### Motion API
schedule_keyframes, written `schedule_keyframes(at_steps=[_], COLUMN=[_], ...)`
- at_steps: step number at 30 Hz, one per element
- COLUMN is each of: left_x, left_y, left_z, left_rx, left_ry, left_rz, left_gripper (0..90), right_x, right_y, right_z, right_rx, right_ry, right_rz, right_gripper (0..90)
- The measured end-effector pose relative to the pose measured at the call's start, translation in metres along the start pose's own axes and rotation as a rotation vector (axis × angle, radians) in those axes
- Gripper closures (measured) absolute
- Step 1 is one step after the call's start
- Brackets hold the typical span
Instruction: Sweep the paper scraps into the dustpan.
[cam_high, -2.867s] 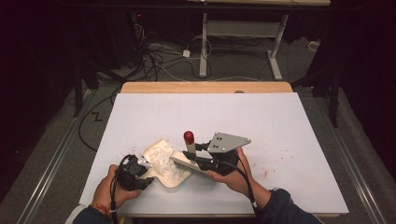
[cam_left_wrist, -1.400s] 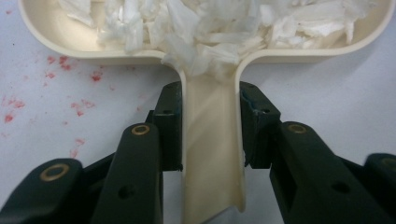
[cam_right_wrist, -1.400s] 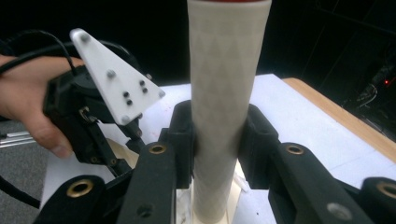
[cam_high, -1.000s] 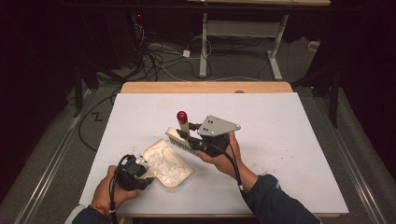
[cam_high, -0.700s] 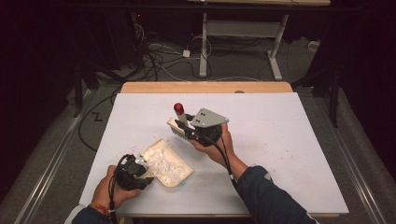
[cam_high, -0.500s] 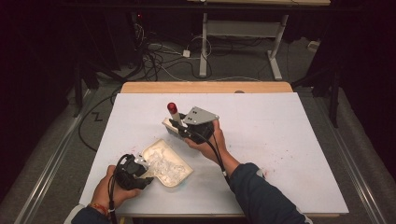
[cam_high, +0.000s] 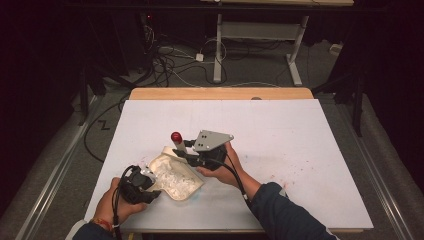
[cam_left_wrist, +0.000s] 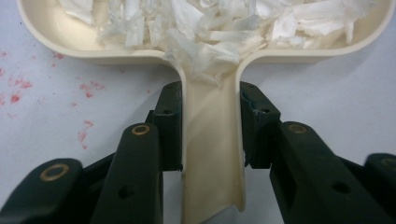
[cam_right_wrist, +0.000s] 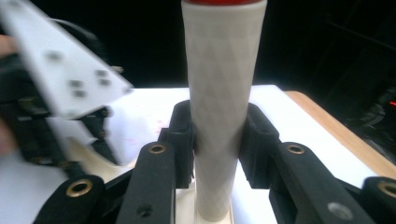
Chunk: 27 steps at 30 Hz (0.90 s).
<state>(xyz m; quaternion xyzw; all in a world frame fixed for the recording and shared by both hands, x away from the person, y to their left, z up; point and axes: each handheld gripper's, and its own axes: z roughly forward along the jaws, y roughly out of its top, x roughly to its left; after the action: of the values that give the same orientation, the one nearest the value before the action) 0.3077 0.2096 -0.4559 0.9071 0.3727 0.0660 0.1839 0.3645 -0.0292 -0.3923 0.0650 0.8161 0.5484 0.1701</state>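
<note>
- Down at the lower left of the high view, the left gripper (cam_high: 150, 181) sits in the person's left hand (cam_high: 116, 205), with its cable looping over the wrist.
- Its own view shows the two black jaws clamped on the cream dustpan's handle (cam_left_wrist: 212, 140), one pad pressed flat against each side wall of that channel.
- Above the jaws the handle widens into the dustpan (cam_left_wrist: 46, 35), whose pan runs along the upper edge of the frame and lies flat on the white table (cam_left_wrist: 327, 93).
- White paper scraps (cam_left_wrist: 210, 32) are heaped inside the pan, and a few spill into the mouth of the handle.
- Faint red specks (cam_left_wrist: 18, 86) dot the table at the middle left of that view.
- Near the centre of the high view, the right gripper (cam_high: 192, 155) is held by the right hand (cam_high: 222, 167), with the grey three-cornered plate (cam_high: 212, 140) on top.
- Its jaws are closed tight on the pale handle (cam_right_wrist: 219, 102) of a brush, which stands nearly upright between the pads and ends in a red cap (cam_high: 176, 137).
- From above, that brush sits just over the dustpan's far edge (cam_high: 167, 152); whether its lower end touches the pan I cannot tell, since the gripper covers it.
- At the left of the right gripper view, a blurred white plate (cam_right_wrist: 65, 70) probably belongs to the other gripper.
</note>
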Motion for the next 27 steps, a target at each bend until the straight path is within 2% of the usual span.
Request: schedule_keyframes(at_steps=[3,6,7,13,14,20,24,26,27], left_x=[0.000,-0.001,-0.001,-0.001,-0.001,-0.004,-0.006,-0.007,-0.008], left_y=[0.000,0.000,0.000,-0.002,-0.004,-0.006,-0.006,-0.005,-0.005], left_z=[0.000,0.000,0.000,-0.003,-0.005,-0.011,-0.013,-0.013,-0.013], left_rx=[0.002,0.002,0.002,0.017,0.024,0.063,0.069,0.071,0.073], left_ry=[-0.001,0.001,0.001,-0.001,-0.008,-0.013,-0.007,-0.003,-0.005], left_rz=[-0.002,-0.004,-0.004,0.009,0.014,0.038,0.041,0.040,0.040], left_gripper=[63.5,63.5,63.5,63.5,63.5,63.5,63.5,63.5,63.5], right_x=[0.008,0.013,0.014,0.008,0.004,-0.006,-0.002,0.000,0.005], right_y=[0.004,0.008,0.010,0.012,0.010,-0.003,-0.013,-0.014,-0.013], right_z=[-0.008,-0.014,-0.019,-0.036,-0.044,-0.064,-0.070,-0.070,-0.071], right_rx=[-0.020,-0.019,-0.025,-0.036,-0.026,0.046,0.107,0.112,0.118], right_ry=[0.052,0.057,0.037,-0.020,-0.051,-0.156,-0.181,-0.179,-0.161], right_rz=[0.001,-0.020,-0.033,0.003,0.016,0.058,0.054,0.051,0.060], right_gripper=[70.4,70.4,70.4,70.4,70.4,70.3,70.3,70.3,70.4])
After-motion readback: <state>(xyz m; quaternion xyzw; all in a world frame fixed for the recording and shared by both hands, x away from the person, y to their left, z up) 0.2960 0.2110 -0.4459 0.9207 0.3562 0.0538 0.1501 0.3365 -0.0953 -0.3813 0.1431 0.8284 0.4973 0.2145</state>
